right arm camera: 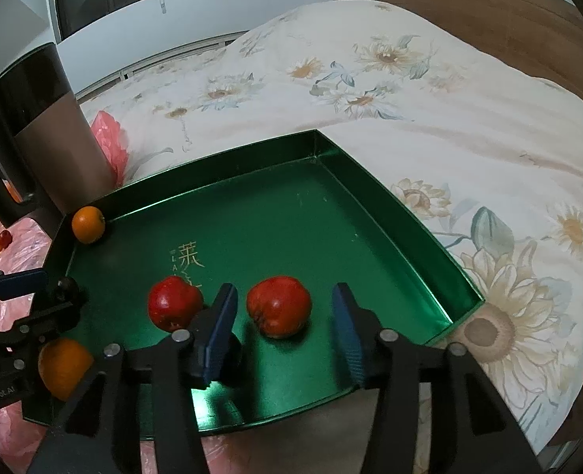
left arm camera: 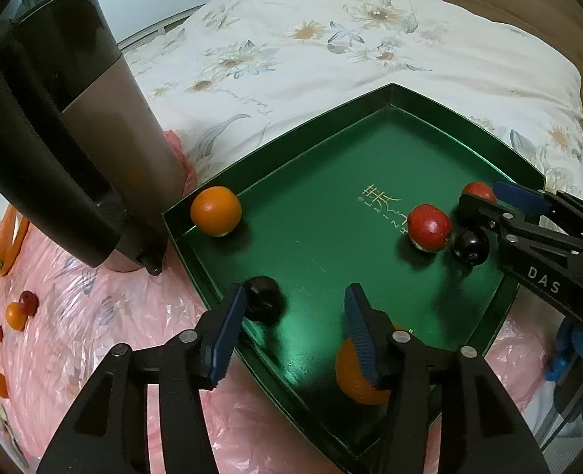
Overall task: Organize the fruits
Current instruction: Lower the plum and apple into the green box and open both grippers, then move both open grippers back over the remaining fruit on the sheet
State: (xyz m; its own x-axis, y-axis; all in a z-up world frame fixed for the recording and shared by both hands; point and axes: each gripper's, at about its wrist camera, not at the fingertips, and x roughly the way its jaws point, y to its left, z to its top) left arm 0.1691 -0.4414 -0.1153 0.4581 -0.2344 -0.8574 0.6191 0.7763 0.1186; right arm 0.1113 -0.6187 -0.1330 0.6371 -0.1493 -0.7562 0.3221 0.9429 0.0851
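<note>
Red fruit [right arm camera: 279, 306] sits on the green tray [right arm camera: 390, 213] floor between my right gripper [right arm camera: 285, 330] pads, untouched, jaws wide; left gripper [left arm camera: 295, 330] part-open, empty, dark fruit [left arm camera: 263, 303] just beside its left pad

Probably a home bedroom: floral quilt [right arm camera: 370, 91] and wooden headboard [right arm camera: 469, 4].
</note>
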